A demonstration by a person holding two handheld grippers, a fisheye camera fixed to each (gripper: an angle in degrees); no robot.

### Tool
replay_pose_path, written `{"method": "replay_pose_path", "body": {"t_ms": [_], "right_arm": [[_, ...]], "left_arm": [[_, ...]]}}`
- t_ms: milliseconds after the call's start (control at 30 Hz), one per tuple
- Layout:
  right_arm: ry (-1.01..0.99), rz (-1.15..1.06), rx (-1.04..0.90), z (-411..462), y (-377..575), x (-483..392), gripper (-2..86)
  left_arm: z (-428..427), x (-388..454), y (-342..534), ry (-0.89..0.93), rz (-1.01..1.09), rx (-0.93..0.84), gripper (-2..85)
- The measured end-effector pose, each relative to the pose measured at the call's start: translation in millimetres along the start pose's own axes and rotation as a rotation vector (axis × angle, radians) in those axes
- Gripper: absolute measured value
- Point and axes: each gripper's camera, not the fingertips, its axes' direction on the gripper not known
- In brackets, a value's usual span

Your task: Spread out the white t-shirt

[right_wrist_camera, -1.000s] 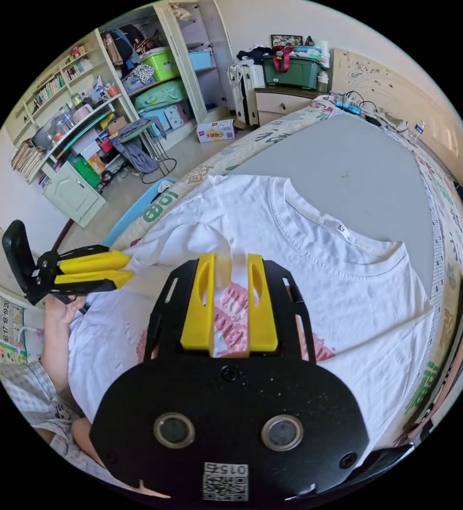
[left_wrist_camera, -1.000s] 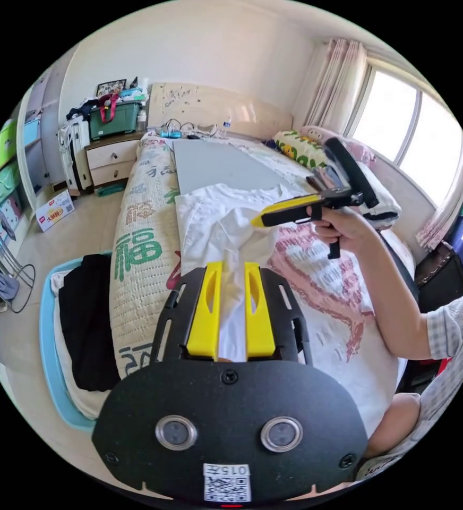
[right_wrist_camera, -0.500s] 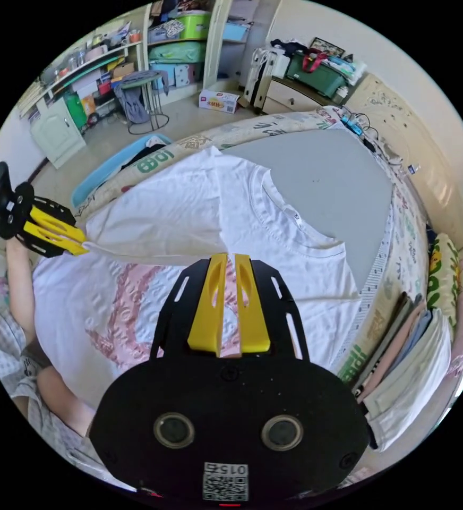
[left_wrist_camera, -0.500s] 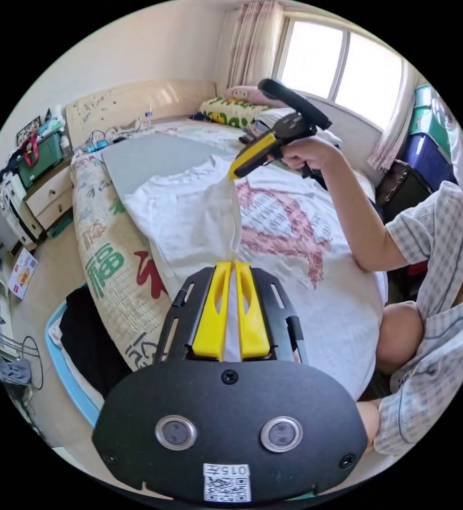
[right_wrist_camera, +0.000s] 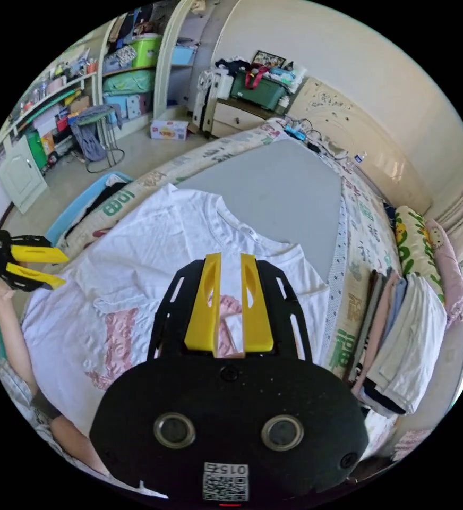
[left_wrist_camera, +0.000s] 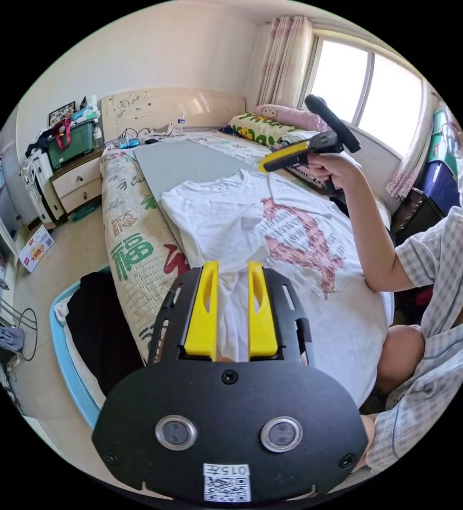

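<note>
White t-shirt (left_wrist_camera: 295, 244) flat on bed (left_wrist_camera: 136, 234); both tongs apparently released.

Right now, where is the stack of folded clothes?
In the right gripper view, the stack of folded clothes lies on the bed at the picture's right, beyond the white t-shirt and below the green-patterned pillow.

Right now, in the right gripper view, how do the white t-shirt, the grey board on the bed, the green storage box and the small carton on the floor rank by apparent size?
1. White t-shirt
2. Grey board
3. Green storage box
4. Small carton

The box and carton lie far from the camera, so their true sizes stay unsure.
</note>
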Motion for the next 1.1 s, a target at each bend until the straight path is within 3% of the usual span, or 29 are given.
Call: {"method": "replay_pose_path", "body": {"t_ms": [167, 267, 467, 633, 1100], "right_arm": [[-0.519, 0.120, 0.164, 83.8, 16.9, 10.5, 7.1], [-0.619, 0.226, 0.175, 142.2, 29.9, 8.8, 7.5], [-0.353, 0.205, 0.073, 175.5, 8.9, -45.7, 8.6], [-0.436, 0.209, 0.042, 198.6, -31.6, -64.2, 8.7], [-0.271, 0.052, -0.165, 238.8, -198.0, -141.4, 4.4]], "left_arm": [[16.2, -5.4, 2.4, -0.025, 0.004, -0.075, 8.7], [16.3, -5.7, 5.4, -0.052, 0.021, -0.064, 7.5], [6.1, -22.7, 16.8, -0.009, -0.007, -0.013, 5.9], [-13.8, -35.1, 26.7, -0.010, -0.036, 0.093, 6.4], [-27.4, -61.1, 37.0, 0.060, -0.054, 0.089, 1.6]]}}
